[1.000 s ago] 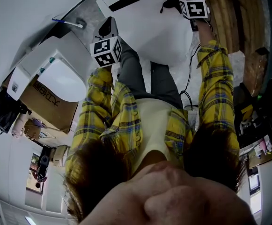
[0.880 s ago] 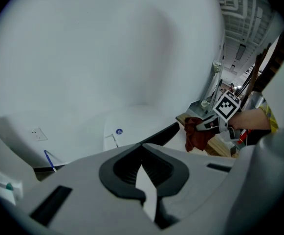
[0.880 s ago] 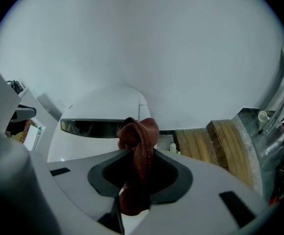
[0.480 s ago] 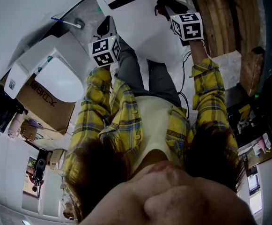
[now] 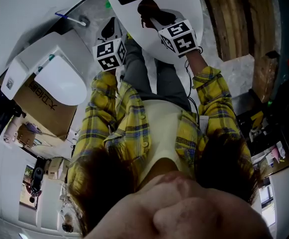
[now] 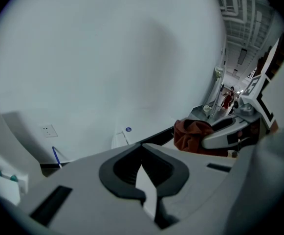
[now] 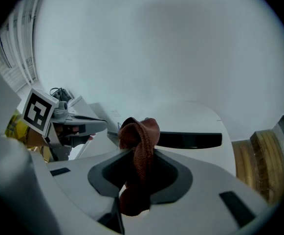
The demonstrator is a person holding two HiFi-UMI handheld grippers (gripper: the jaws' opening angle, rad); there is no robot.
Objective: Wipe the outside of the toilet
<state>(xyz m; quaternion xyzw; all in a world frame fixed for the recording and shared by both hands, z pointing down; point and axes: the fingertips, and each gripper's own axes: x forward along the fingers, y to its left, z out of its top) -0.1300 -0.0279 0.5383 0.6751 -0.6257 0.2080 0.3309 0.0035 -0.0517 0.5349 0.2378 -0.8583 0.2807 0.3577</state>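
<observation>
The white toilet (image 5: 186, 4) fills the top of the head view, with a dark gap under its lid. My right gripper (image 5: 152, 17) is shut on a dark red cloth (image 5: 147, 6) and holds it against the toilet's top near that gap. In the right gripper view the cloth (image 7: 141, 133) bulges out between the jaws in front of the toilet (image 7: 200, 119). My left gripper (image 5: 112, 29) hangs beside the toilet's left side, shut with nothing in it. The left gripper view shows the cloth (image 6: 194, 134) to the right.
A second white toilet (image 5: 59, 81) stands at the left on a cardboard box (image 5: 44, 103). Wooden boards (image 5: 234, 19) lie to the right of the toilet. A blue-handled thing (image 5: 67, 20) sits by the wall. The person's legs (image 5: 154, 78) are close below the toilet.
My right gripper has swept the cloth leftward across the toilet, from its right side toward the middle by the dark gap. The left gripper has barely moved.
</observation>
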